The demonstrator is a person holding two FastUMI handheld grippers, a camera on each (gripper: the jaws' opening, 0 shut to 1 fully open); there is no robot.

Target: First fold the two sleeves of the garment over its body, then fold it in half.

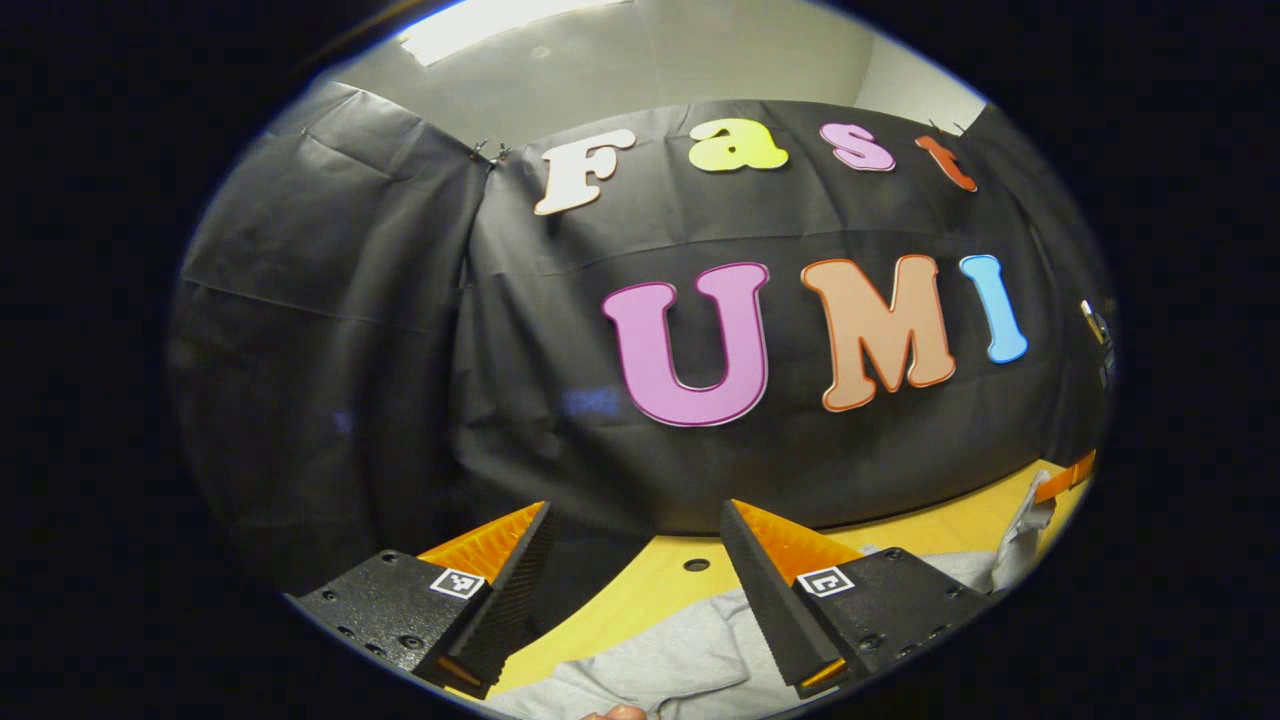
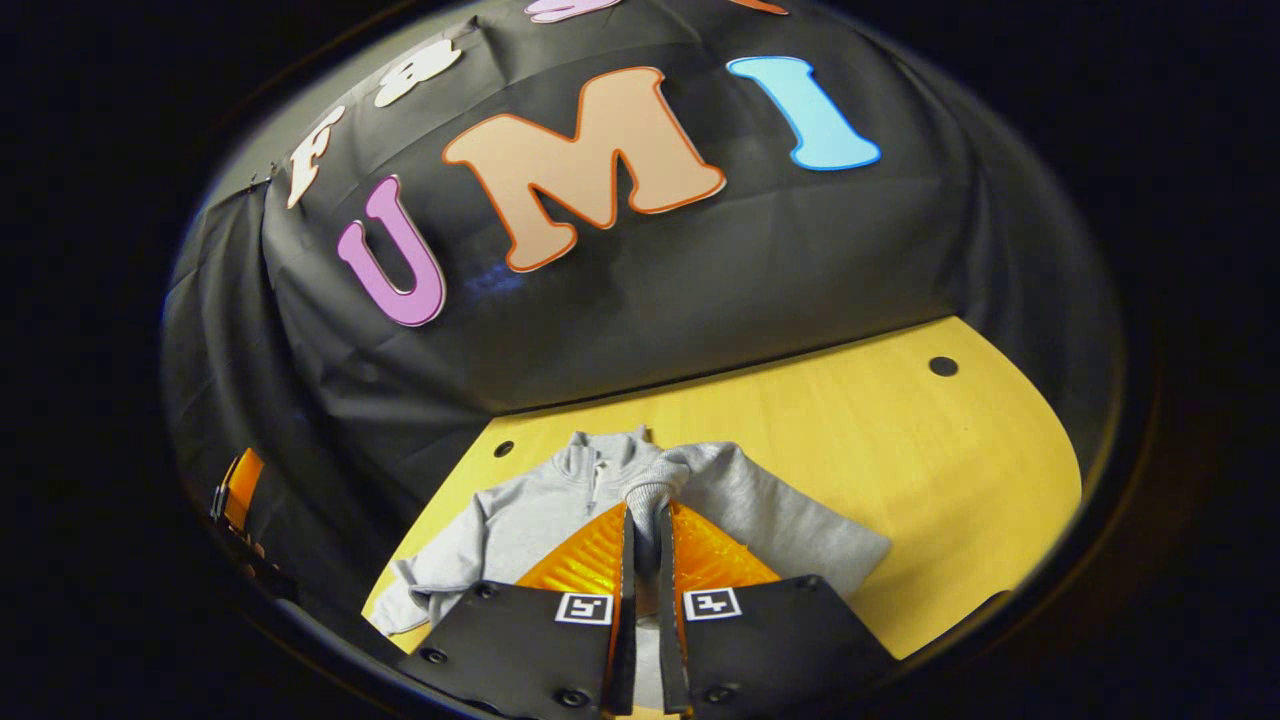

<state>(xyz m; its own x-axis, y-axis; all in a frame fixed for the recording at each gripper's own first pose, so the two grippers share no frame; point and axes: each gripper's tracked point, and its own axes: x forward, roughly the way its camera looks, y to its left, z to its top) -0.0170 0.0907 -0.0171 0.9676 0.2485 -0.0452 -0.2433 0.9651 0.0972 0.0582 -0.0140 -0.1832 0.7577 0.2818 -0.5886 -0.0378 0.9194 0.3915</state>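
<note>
Pinching one sleeve cuff (image 2: 648, 497) of one grey garment (image 2: 520, 520), right claw (image 2: 645, 525) nearly closed; left claw (image 1: 635, 530) wide open, empty.

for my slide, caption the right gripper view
Right gripper pinching a grey sweater's sleeve cuff over its body.

Plain lt grey garment (image 2: 520, 515) w/ ribbed cuff, on yellow wood-grain table (image 2: 900, 440), black holes

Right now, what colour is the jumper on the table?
The jumper is plain light grey, lying on the yellow wooden table. It shows best in the right gripper view.
</note>
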